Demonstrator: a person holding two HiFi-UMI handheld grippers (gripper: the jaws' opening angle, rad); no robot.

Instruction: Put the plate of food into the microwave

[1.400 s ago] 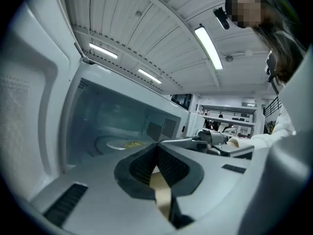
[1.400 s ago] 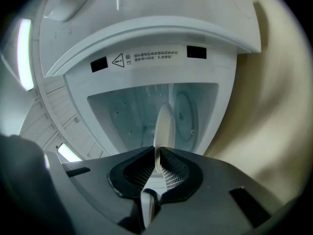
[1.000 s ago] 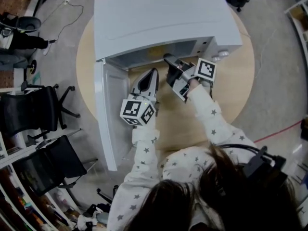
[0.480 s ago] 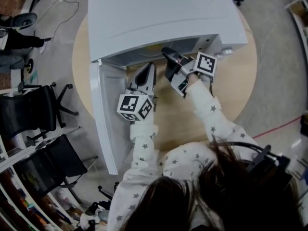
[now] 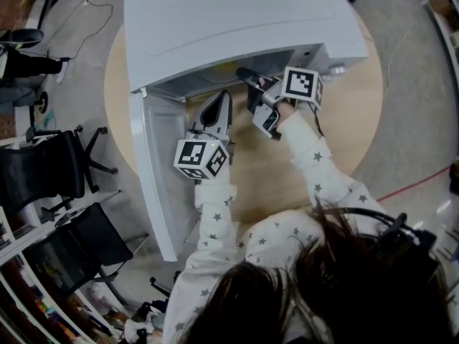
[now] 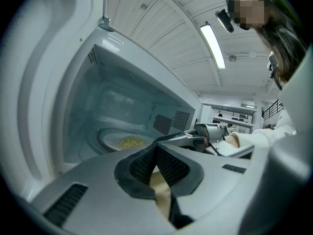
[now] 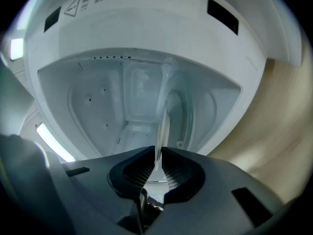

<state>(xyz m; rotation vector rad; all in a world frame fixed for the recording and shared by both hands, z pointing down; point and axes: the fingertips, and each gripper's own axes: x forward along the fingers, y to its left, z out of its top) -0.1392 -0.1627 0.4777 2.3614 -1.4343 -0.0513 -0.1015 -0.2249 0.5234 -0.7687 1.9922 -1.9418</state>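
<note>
A white microwave [image 5: 237, 20] stands on a round wooden table [image 5: 301, 170] with its door [image 5: 154, 185] swung open to the left. Inside the cavity lies a white plate [image 6: 115, 137] with yellow food [image 6: 131, 142] on it. My right gripper [image 5: 244, 74] reaches into the opening and is shut on the plate's rim [image 7: 164, 126], which shows edge-on between its pads. My left gripper [image 5: 221, 99] hovers just in front of the opening, left of the right one, shut with nothing in it. In the left gripper view the right gripper [image 6: 195, 136] shows at the plate's right side.
The open door stretches toward me along the table's left side, close beside my left arm. Black office chairs [image 5: 50, 170] stand on the floor at the left. The microwave's control knobs [image 5: 333, 69] sit to the right of the opening.
The right gripper has edged slightly deeper into the microwave opening with the plate. The left gripper stays about where it was, in front of the opening.
</note>
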